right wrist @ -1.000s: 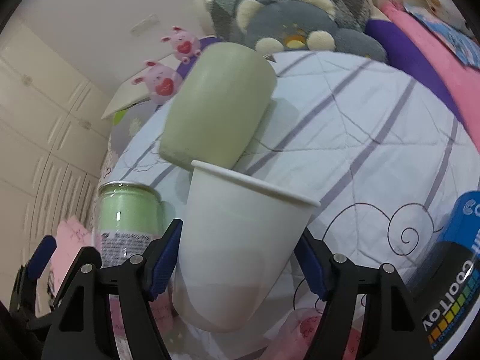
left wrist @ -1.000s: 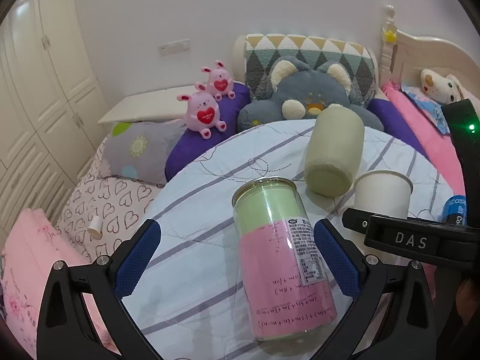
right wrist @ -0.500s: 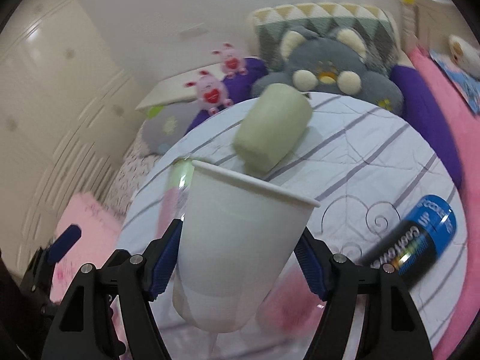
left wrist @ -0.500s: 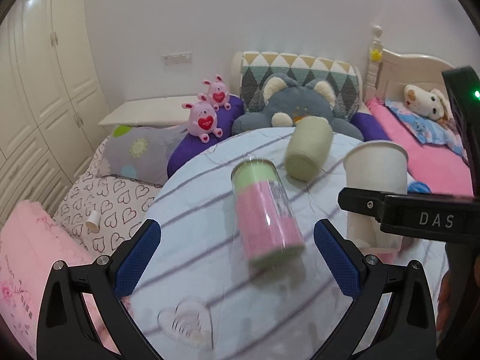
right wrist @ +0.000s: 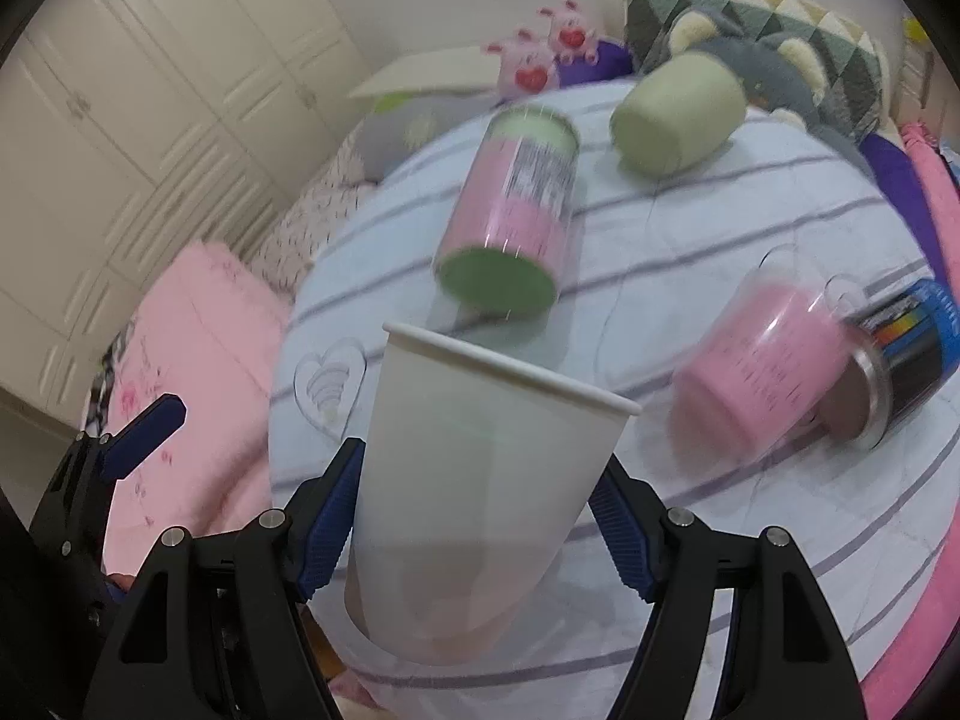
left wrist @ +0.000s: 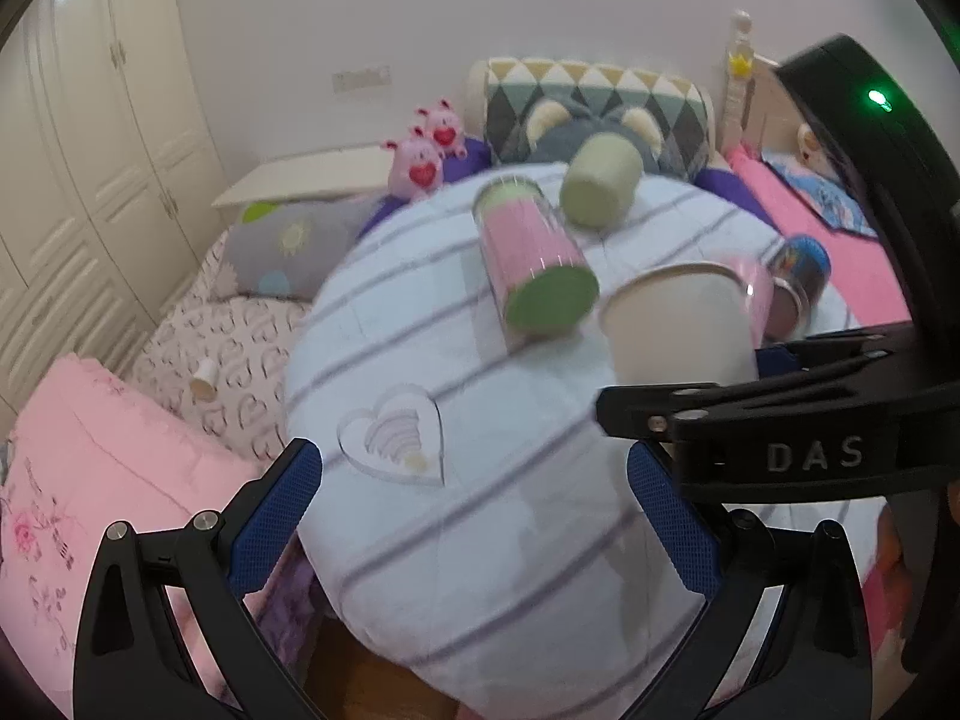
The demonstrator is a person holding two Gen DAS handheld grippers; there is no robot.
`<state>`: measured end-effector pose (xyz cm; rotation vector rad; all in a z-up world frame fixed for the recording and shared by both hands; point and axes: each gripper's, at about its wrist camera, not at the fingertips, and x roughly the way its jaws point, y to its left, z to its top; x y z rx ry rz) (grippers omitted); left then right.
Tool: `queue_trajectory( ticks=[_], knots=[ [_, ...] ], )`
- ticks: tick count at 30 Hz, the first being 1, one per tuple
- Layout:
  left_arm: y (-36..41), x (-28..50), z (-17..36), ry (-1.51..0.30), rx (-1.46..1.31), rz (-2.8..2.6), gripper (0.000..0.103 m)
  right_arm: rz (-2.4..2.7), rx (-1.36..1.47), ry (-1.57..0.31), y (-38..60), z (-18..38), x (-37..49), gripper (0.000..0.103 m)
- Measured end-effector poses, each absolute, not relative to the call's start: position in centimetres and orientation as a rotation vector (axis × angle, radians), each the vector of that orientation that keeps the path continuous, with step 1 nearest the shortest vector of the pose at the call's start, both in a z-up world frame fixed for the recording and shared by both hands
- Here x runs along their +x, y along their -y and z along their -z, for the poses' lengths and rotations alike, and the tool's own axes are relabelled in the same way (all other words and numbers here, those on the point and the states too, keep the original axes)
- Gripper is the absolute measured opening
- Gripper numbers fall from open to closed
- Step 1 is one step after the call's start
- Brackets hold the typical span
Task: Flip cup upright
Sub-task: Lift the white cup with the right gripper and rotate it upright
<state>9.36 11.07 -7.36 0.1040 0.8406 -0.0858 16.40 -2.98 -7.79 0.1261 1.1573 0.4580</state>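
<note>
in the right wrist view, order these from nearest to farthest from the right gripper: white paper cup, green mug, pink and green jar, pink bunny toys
1. white paper cup, held between the fingers
2. pink and green jar, lying mid-table, ahead
3. green mug, lying at the far table edge, right
4. pink bunny toys, beyond the table on the bed

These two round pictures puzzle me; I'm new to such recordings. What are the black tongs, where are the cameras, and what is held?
The tongs are hand-held grippers; a person holds one in each hand, each with a fisheye camera looking along its fingers. In the right view, the right gripper clamps a white paper cup, mouth up. The left gripper is open and empty. On the striped round table lie a pink-and-green jar, a green cup on its side, a clear heart-shaped dish and a blue can.
</note>
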Motion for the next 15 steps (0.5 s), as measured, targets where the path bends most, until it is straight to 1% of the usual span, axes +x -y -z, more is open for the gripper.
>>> queue_trajectory(
  ticks=[6,9,15],
  knots=[
    [-10.9,8.4,9.5,-0.889,0.129,0.07,0.103,-0.481,0.105,-1.259,1.7,10.7,16.6,0.073],
    [-10.8,8.3,9.7,-0.903,0.121,0.07,0.103,-0.49,0.113,-1.284,1.4,11.2,16.3,0.082],
    [-10.2,7.4,8.3,-0.862,0.097,0.085,0.103,-0.478,0.101,-1.183,2.7,8.9,15.0,0.082]
  ],
)
